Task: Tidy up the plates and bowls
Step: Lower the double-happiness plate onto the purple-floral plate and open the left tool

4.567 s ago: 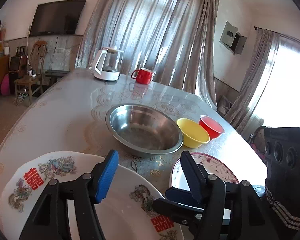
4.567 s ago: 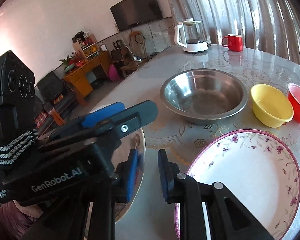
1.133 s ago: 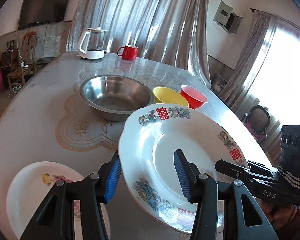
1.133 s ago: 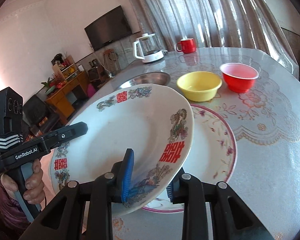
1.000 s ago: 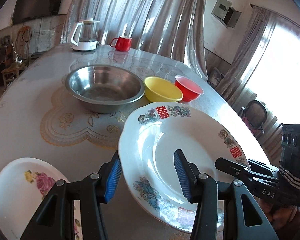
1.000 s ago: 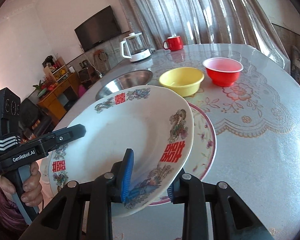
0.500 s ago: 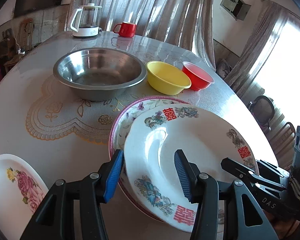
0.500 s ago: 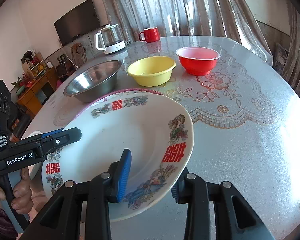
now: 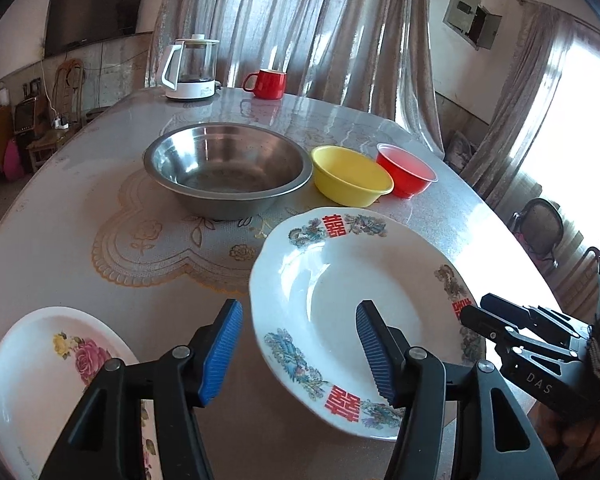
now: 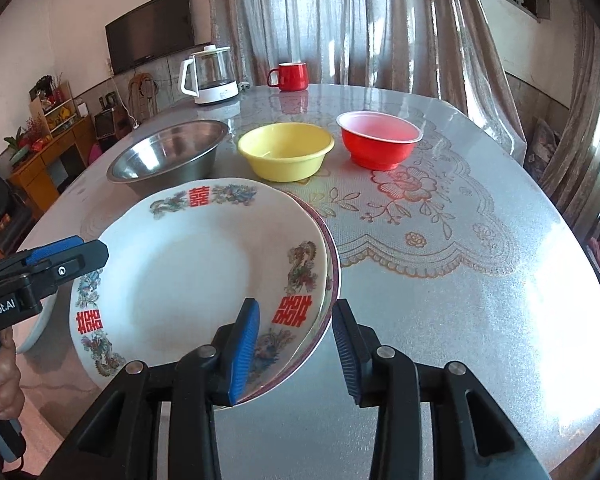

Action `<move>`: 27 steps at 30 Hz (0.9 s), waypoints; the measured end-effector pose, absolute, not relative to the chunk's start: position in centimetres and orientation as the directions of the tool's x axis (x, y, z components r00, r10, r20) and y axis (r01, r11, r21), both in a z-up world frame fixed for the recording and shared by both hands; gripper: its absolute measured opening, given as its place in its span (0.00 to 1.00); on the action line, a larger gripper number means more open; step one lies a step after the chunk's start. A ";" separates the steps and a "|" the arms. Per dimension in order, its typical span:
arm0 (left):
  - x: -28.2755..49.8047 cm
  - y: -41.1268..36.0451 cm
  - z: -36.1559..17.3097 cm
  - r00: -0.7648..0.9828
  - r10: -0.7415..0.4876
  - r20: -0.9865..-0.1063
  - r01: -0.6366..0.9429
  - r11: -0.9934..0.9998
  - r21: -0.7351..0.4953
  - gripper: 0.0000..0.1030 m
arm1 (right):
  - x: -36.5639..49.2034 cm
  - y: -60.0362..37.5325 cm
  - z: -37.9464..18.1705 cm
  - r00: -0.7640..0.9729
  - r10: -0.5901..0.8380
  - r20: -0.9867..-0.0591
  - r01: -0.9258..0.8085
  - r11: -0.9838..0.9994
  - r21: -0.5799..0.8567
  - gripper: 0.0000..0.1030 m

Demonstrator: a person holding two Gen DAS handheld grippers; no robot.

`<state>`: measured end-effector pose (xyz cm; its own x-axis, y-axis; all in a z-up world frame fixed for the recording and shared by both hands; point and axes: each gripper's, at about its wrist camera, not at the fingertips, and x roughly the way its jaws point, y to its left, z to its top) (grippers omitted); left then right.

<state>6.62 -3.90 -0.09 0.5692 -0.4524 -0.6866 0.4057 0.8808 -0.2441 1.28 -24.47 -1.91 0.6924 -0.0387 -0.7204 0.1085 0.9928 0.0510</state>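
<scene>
My left gripper (image 9: 298, 350) and right gripper (image 10: 296, 346) were both wide open, holding nothing; the big plate (image 10: 204, 264) looked slippery and breakable, best held by its rim.

Pale plaster walls. Wall-mounted television (image 9: 96, 10) at rear left. Sheer grey curtains (image 9: 300, 28) cover the rear window; strong daylight enters through a second window (image 9: 576, 128) at right. Open wall box (image 9: 472, 20) between them. Orange cabinet (image 10: 48, 164) and wooden chair (image 9: 66, 92) at left.

dragon plate (image 10: 188, 272) now down on floral plate (image 10: 332, 264) | both tongs opened, let go
</scene>
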 end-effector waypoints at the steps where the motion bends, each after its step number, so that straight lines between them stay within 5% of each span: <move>1: 6.7 -3.8 -0.2 0.570 -0.447 -0.690 0.399 0.884 -0.244 0.58 | 1.4 -24.5 -1.9 0.692 -0.043 -0.720 0.111 0.993 0.047 0.37; 14: 6.0 -6.0 -1.0 0.595 -0.413 -0.690 0.435 0.887 -0.156 0.58 | 2.1 -24.1 -3.2 0.670 -0.118 -0.733 0.159 0.987 -0.014 0.42; 16: 5.9 -6.2 -1.0 0.600 -0.403 -0.691 0.440 0.888 -0.136 0.64 | 2.2 -24.2 -3.3 0.667 -0.113 -0.736 0.162 0.987 -0.005 0.43; 18: 6.0 -6.0 -0.9 0.609 -0.382 -0.695 0.423 0.898 -0.122 0.85 | 2.2 -24.2 -3.4 0.668 -0.114 -0.735 0.164 0.986 -0.004 0.43; 23: 5.5 -4.8 0.0 0.654 -0.349 -0.671 0.376 0.920 -0.113 1.00 | 2.1 -24.2 -3.5 0.665 -0.101 -0.740 0.163 0.987 0.013 0.45; 27: 4.7 -4.0 0.6 0.679 -0.324 -0.659 0.350 0.932 -0.097 1.00 | 2.1 -24.4 -3.5 0.662 -0.095 -0.743 0.179 0.983 0.033 0.45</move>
